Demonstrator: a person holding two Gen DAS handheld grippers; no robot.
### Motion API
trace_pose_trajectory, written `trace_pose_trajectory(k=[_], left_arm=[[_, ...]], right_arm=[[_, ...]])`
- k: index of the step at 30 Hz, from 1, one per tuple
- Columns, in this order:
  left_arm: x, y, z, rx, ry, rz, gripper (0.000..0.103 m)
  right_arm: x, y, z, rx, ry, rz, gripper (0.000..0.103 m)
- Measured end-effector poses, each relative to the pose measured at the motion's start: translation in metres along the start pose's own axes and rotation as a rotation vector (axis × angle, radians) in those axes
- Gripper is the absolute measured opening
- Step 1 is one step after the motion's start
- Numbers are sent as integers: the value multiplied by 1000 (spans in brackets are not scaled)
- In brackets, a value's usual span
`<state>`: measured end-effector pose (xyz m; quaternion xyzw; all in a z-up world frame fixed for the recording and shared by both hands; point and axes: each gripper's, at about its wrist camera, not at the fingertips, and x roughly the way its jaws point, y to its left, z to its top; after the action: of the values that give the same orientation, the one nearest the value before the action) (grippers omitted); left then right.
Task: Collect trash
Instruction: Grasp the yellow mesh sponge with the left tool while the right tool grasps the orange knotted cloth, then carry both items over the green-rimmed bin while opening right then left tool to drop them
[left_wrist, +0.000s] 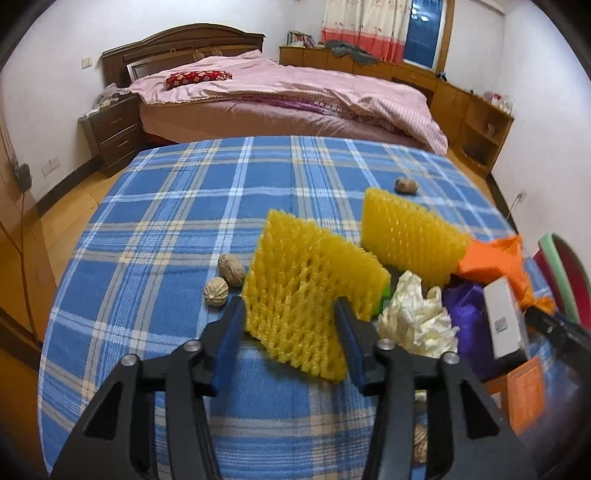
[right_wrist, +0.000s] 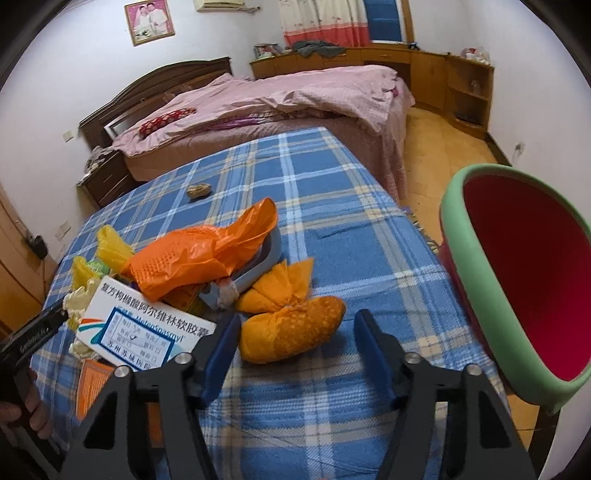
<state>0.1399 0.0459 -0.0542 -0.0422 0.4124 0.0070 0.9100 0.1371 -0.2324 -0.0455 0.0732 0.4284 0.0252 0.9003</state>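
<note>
Left claw (left_wrist: 290, 317) clamped on a yellow foam net sleeve (left_wrist: 314, 295); right claw (right_wrist: 295, 332) apart over an orange bundle (right_wrist: 291, 328).

Both blue pads of the left claw press the flat sleeve's edges, which stands tilted above the plaid worktop (left_wrist: 184, 221), its long axis slanting from upper left down to lower right. A second yellow sleeve (left_wrist: 406, 236) stands just behind it. The orange bundle lies on the cloth between the right claw's fingers, long axis roughly across the view; contact cannot be told. A red bin (right_wrist: 532, 295) with green rim stands at right.
</note>
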Motion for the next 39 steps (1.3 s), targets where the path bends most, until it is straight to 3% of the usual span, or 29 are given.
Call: trace_pose_trajectory(k=[4,7,11,17,25,39], left_arm=[[-1,2,-1,-5,-2,-5,51],[-3,5,-2,-24,-10,-29,36],[-12,5,-4,-36,-25,-64,6],[-37,-1,-8,-48,-59,-122,6],[-83,-17,-2,-30,-137,-153,6],[-123,-79,23,44,-180,-316,6]], right_arm=[[2,3,2,-13,5,1,48],[1,0,3,-7,9,20,42],[-8,-2,2,-5,-15,37,32],[-35,-7,-2,3,-62,60,22],[-73,-14,-5,13,-133,83,21],[-130,-58,-2,79,-253,11,20]])
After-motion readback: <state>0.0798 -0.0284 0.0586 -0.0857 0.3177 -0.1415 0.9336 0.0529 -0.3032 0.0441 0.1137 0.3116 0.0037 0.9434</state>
